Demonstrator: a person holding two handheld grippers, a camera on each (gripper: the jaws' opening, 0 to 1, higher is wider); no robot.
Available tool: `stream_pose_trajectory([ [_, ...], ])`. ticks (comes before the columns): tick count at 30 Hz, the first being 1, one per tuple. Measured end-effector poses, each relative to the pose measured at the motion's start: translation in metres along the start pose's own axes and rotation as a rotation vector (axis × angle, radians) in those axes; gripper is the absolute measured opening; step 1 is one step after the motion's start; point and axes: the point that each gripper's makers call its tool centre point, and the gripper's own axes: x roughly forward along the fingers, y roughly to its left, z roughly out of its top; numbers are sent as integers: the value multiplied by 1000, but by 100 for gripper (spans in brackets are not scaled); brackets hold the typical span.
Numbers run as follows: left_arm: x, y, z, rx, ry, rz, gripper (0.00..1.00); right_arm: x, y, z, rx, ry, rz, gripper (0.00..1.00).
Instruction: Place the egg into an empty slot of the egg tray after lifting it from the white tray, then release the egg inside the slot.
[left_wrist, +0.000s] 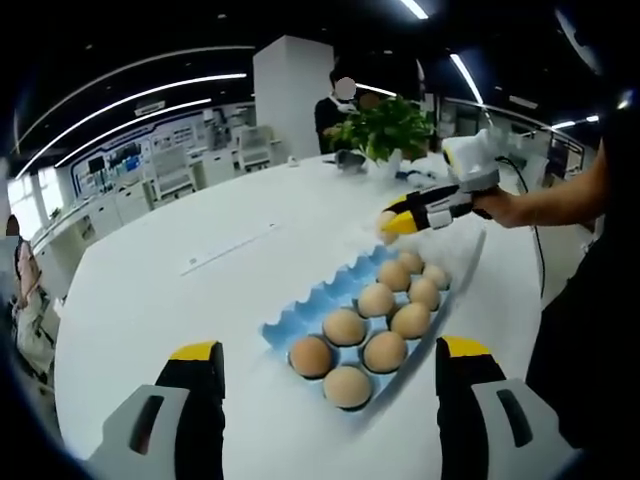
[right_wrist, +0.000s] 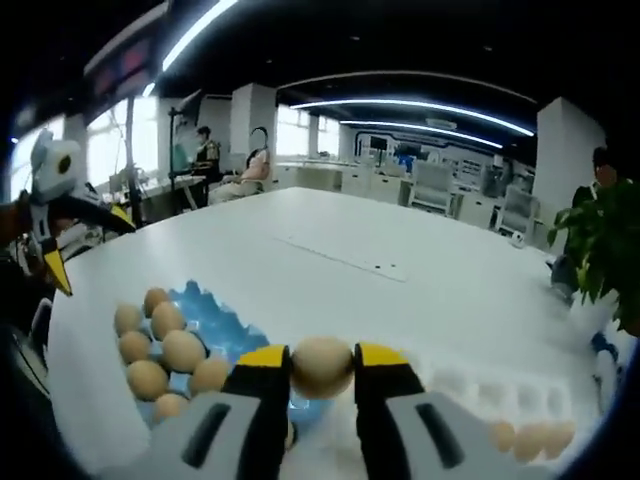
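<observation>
Your right tongs (right_wrist: 322, 366) are clamped on the egg (right_wrist: 322, 364), held above the near end of the blue egg tray (right_wrist: 215, 310). Your left tongs (left_wrist: 330, 365) stand wide apart with nothing between them. Just beyond, the egg tray rests on the white counter (left_wrist: 190, 270), and a potted plant (left_wrist: 385, 128) stands at the far side.

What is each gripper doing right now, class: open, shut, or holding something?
Left gripper: open, holding nothing, above the blue egg tray.
Right gripper: shut on a beige egg, held over the white table.
</observation>
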Motion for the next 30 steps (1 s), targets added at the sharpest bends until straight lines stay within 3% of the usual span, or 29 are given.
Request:
stream_pose_trajectory([
  [7,2,3,0,4,2,1,89,19,32,18,3,-36,77,24],
  [17,5,9,-2,-8,4,0,88,64,106,47,0,-75,245,24],
  [22,6,10,-2,-16,-1,1,88,80,132,50,-18,-67,296,24],
  [30,8,14,-6,-28,3,3,89,102,150,39,-11,-30,335,24],
])
